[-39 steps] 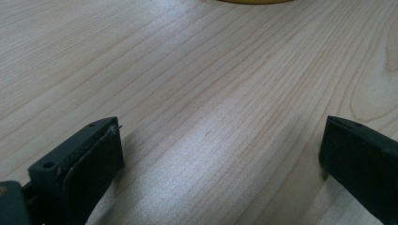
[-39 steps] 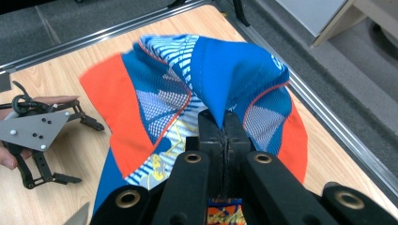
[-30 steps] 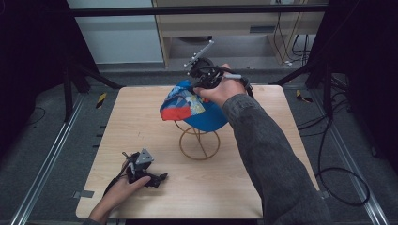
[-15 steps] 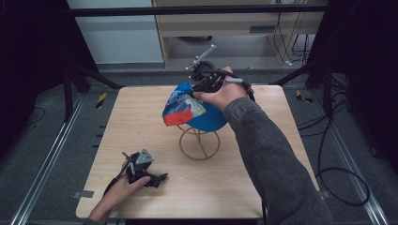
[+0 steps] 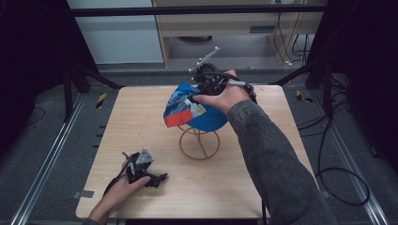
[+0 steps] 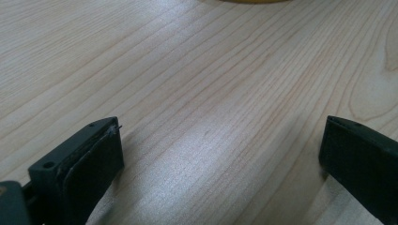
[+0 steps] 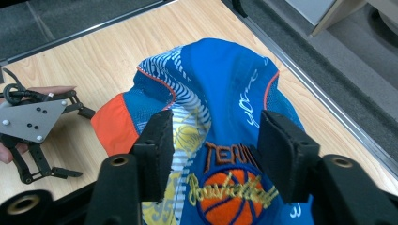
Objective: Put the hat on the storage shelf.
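A blue basketball cap [image 5: 197, 110] with an orange brim sits on a yellow wire stand [image 5: 199, 143] at the middle of the wooden table [image 5: 141, 122]. My right gripper [image 5: 198, 93] hovers just over its crown. In the right gripper view the jaws [image 7: 218, 131] have just been opening and stand apart on either side of the cap [image 7: 225, 93], pads clear of the fabric. My left gripper [image 5: 157, 178] rests on the table near the front left, held by a hand. It is open [image 6: 220, 140], with bare wood between its jaws.
The edge of the stand's base ring [image 6: 253, 1] lies ahead of the left gripper. In the right gripper view the left gripper [image 7: 84, 143] lies to the cap's left. Dark frame posts and cables surround the table; a cabinet stands behind it.
The right gripper's jaws have spread apart and let go of the cap's crown, with the hand shifting slightly. The cap stays on the stand. The left gripper has not moved.
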